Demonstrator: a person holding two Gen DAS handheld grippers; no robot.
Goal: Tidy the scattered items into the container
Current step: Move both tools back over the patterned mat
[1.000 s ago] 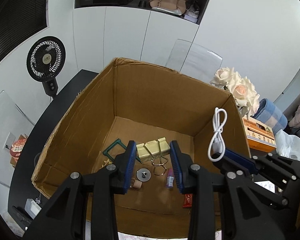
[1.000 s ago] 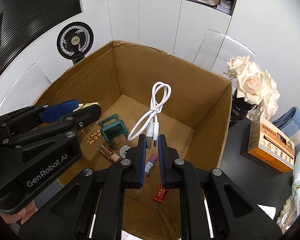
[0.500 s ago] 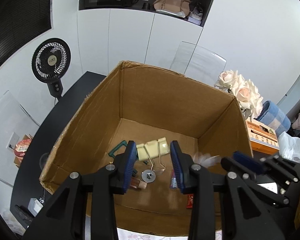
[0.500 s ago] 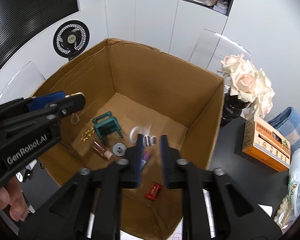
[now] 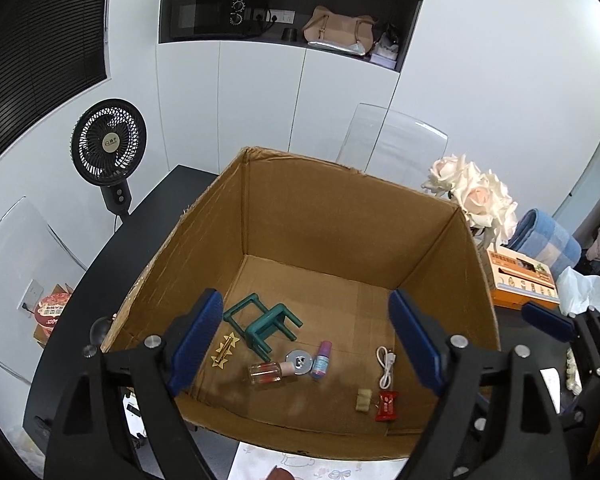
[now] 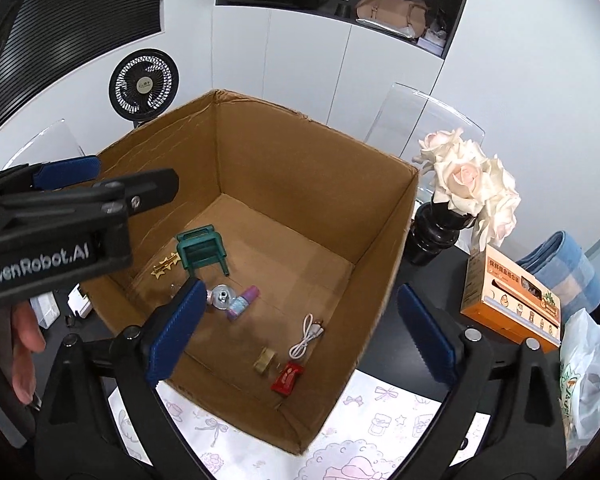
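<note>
Cardboard box holds white cable, binder clip; both grippers wide open, empty. Risk: low reach snags box rim, tips it.

Cardboard box: matt brown corrugated board, rough torn edge along left rim. Surface: smooth black, slight sheen. Hand-held gripper, left and right: matt black plastic frames, blue ribbed pads, bright metal screws. Cable: glossy white plastic. Wrapper: shiny red foil. Stool: green plastic. Bottle: clear glass or plastic, cannot tell.
</note>
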